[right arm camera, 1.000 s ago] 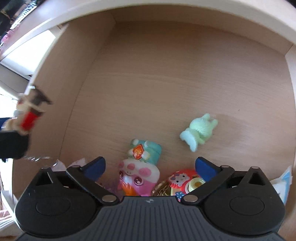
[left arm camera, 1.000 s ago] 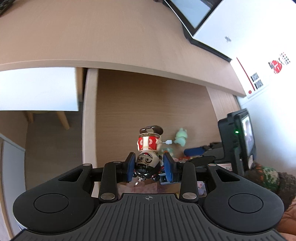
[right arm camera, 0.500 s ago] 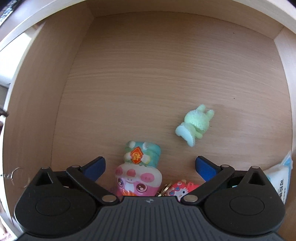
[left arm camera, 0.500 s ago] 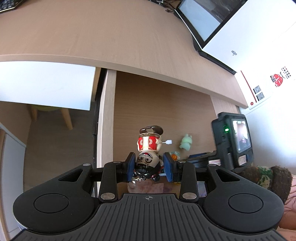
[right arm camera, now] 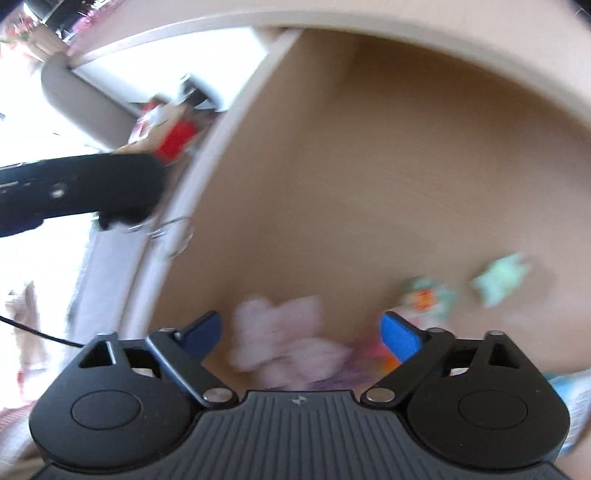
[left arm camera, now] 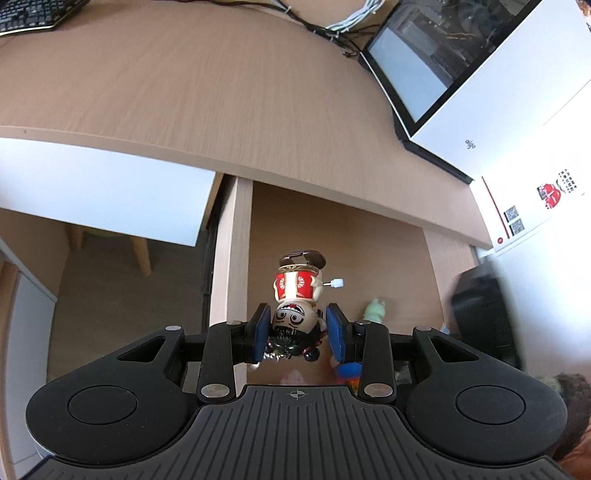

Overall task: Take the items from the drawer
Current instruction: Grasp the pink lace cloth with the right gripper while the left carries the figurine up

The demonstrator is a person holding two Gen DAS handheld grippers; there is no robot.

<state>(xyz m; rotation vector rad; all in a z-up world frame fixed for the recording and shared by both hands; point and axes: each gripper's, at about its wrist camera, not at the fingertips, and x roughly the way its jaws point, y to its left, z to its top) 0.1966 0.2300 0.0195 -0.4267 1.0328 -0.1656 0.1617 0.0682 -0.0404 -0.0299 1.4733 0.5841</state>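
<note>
While its blue pads pinch the head of an upside-down wind-up figurine [left arm camera: 297, 295], the left gripper [left arm camera: 298, 332] carries the red-and-white toy clear above the open drawer [left arm camera: 232, 236], its white winding key jutting to one side and a small metal ring dangling beneath. Beyond it spreads the wooden desk [left arm camera: 207, 88], with a monitor [left arm camera: 417, 62] and a keyboard [left arm camera: 33, 14] at the far edge. The right gripper [right arm camera: 301, 334] hangs over the drawer floor with its jaws wide but just drawing inward, nothing pressed between them; below it, blurred by motion, lies a pink toy [right arm camera: 284, 336], with a teal-capped toy [right arm camera: 428, 295] and a pale green figure [right arm camera: 498, 273] off to its right. The step in hand appears to be lifting one item out while the other hand lines up the next pick. That next move likely calls for the left to set its toy on the desk and the right to descend squarely around the pink toy before closing.
</note>
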